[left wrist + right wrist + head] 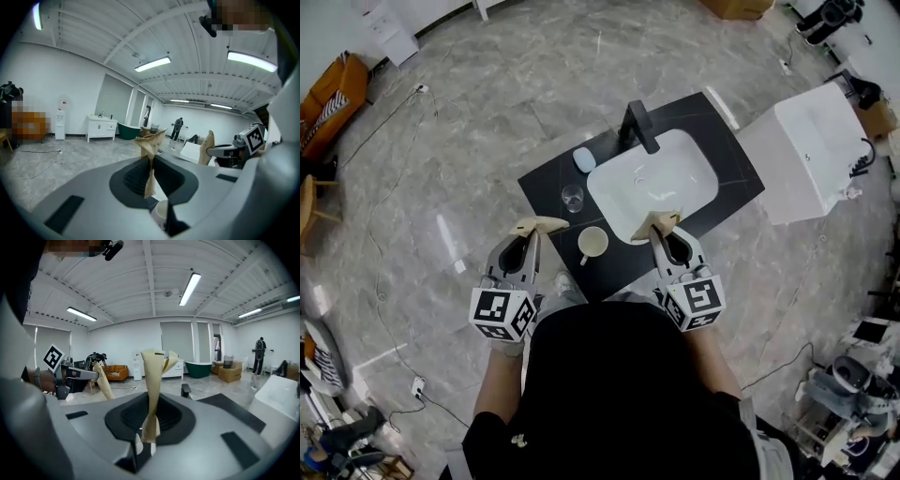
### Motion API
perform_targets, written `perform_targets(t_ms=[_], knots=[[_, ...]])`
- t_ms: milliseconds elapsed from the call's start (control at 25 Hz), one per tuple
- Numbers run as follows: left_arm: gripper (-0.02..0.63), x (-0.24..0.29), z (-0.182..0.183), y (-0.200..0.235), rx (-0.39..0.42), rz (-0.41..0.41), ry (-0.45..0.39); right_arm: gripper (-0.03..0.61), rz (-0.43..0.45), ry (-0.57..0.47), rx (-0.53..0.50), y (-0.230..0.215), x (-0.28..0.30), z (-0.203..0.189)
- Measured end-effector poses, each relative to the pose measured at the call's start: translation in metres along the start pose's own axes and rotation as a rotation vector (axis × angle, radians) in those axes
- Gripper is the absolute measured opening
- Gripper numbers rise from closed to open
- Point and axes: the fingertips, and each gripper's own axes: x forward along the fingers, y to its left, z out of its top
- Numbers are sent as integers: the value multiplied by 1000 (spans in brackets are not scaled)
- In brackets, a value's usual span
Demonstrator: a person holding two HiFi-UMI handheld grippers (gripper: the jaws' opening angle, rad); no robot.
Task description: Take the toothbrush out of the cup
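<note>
Hovering over the near edge of the black bench (548, 183), the left tool (540, 225) and right tool (664, 223) are both seen shut tight, with nothing gripped. The cream cup (592, 244) is parked on the bench between them, just left of the white sink (652, 178), near a clear glass (572, 198). The toothbrush can't be made out tbh.

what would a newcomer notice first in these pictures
The white sink basin set in a black countertop on the grey marble floor draws the eye first. Nearer the camera, the left gripper and right gripper are held up, tan fingers shut on nothing. A cream cup sits on the counter between them.
</note>
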Motion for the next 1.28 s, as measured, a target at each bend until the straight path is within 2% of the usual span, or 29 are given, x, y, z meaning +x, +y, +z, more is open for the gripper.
perform_targets(t_ms=[400,680,1040,1280], knots=[[41,51,-2,-59,53,-206,50,52,-193,13,76,-47,-57,-27],[41,74,-11,-88,81,-315,99,52,-284,26,118,-59,-87,-41],[41,89,-18,-108,101,-374,128,52,-343,25,150,-69,-105,-49],[41,93,-19,-112,106,-384,135,52,-330,26,134,-67,-105,-50]])
